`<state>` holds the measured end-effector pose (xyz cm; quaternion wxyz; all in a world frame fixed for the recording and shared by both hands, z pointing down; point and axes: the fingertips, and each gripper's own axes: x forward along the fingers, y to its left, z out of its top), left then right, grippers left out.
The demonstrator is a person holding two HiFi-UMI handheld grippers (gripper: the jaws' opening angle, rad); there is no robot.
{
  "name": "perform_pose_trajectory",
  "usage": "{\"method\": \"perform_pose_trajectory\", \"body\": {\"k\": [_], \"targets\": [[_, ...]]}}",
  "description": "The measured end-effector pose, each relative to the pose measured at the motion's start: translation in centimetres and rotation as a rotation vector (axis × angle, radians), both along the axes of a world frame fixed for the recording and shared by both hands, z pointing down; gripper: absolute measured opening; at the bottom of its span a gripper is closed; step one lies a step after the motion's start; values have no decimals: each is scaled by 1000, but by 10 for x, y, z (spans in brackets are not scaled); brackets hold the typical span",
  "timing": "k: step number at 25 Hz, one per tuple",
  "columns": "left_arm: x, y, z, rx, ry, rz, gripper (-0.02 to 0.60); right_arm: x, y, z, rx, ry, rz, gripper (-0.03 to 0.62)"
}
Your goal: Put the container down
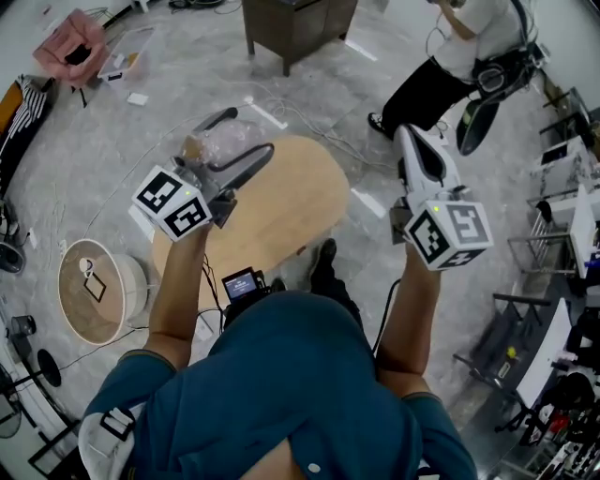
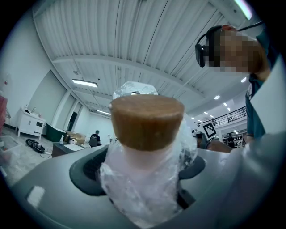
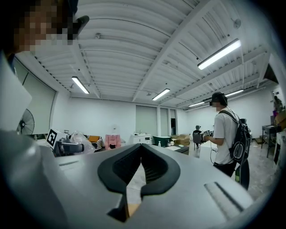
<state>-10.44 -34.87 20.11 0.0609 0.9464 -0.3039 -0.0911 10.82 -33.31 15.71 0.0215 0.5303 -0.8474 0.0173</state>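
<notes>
The container [image 1: 223,141] is a clear jar wrapped in crinkled plastic, with a brown cork lid [image 2: 147,120]. My left gripper [image 1: 236,161] is shut on it and holds it in the air over the left end of the oval wooden table [image 1: 291,202]. In the left gripper view the jar [image 2: 143,179] fills the space between the jaws, its cork end towards the camera. My right gripper [image 1: 419,150] hangs to the right of the table, over the floor, shut with nothing in it. In the right gripper view its pads [image 3: 154,174] nearly touch.
A low round wooden stand [image 1: 94,291] sits on the floor at the left. A dark cabinet [image 1: 295,23] stands behind the table. Another person [image 1: 459,52] stands at the far right. Metal racks [image 1: 562,225] line the right side. Cables [image 1: 309,122] lie on the floor.
</notes>
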Motion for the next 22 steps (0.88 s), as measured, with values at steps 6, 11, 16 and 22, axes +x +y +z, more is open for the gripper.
{"method": "perform_pose_trajectory", "body": {"k": [6, 11, 16, 22], "targets": [[-17, -21, 12, -22, -12, -78, 411, -20, -39, 10, -10, -18, -85, 9], [-9, -42, 23, -53, -30, -124, 411, -14, -72, 21, -39, -37, -134, 9], [8, -69, 45, -89, -33, -155, 411, 0, -108, 45, -89, -49, -164, 9], [25, -99, 75, -140, -28, -179, 411, 17, -140, 73, -148, -57, -187, 9]]}}
